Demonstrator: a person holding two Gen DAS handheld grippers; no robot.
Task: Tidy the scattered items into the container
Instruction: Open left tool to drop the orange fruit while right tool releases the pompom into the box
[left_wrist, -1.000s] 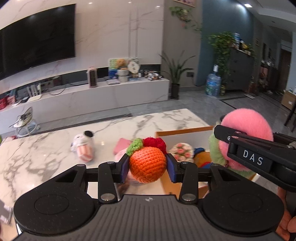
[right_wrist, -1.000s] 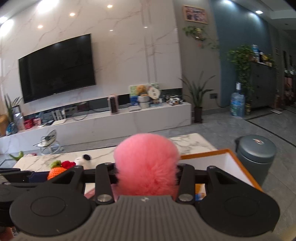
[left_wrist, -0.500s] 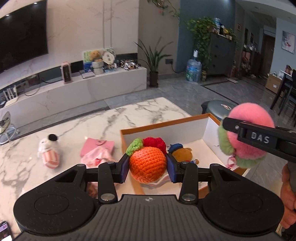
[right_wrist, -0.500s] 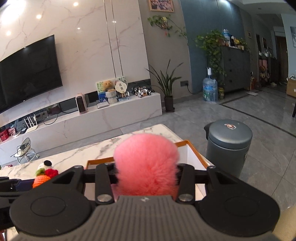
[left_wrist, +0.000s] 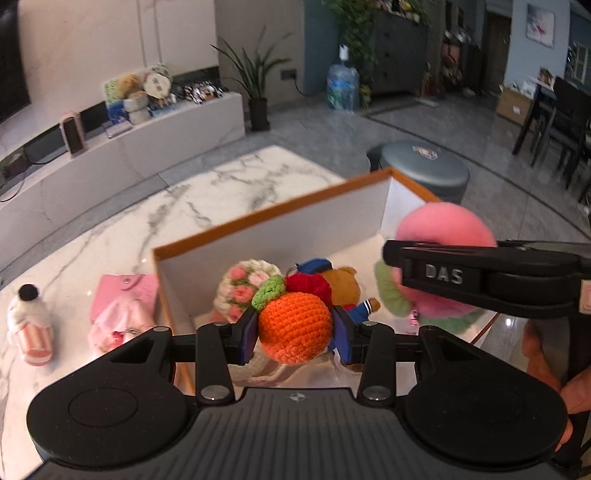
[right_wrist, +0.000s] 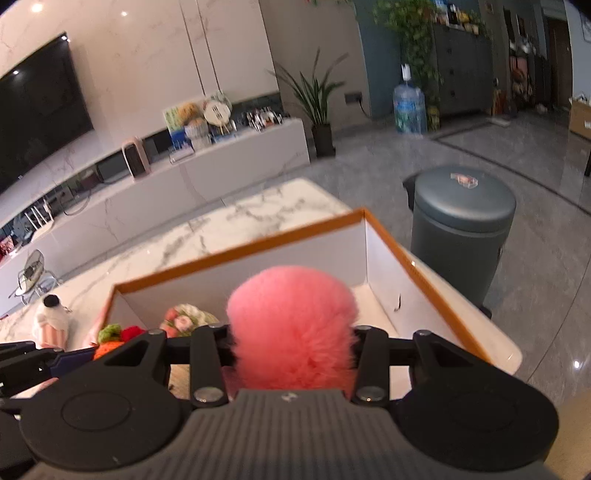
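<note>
The left hand-held gripper (left_wrist: 295, 328) is clamped on a crocheted orange ball (left_wrist: 294, 326) topped with a green leaf and red tuft, its blue pads (left_wrist: 248, 332) pressed to both sides at a narrow spread, poised above the near part of the orange-rimmed box (left_wrist: 273, 210). Just to its right, the right hand-held gripper (right_wrist: 293, 349) squeezes a fluffy pink pompom (right_wrist: 291, 325) with a green ruff, likewise a narrow grip on a soft thing, held above the open box with nothing yet let go. Inside the box, on its white floor, a crocheted flower bouquet (left_wrist: 242, 286) and a small brown plush figure in blue clothes (left_wrist: 345, 286) already lie, so the tidying looks well under way. Beyond the box's left wall, two pieces still wait on the marble counter (left_wrist: 207, 206): a pink pouch with a frilly pink item (left_wrist: 123, 306) close against the box, and farther left a white-and-pink striped plush with a black pompom (left_wrist: 31, 325). By these views, two items are in, two are about to be dropped, and at least two remain to be collected. A person's fingers (left_wrist: 546, 354) show at the right edge of the left wrist view. A grey lidded bin (right_wrist: 461, 229) stands on the floor past the counter's far corner.
</note>
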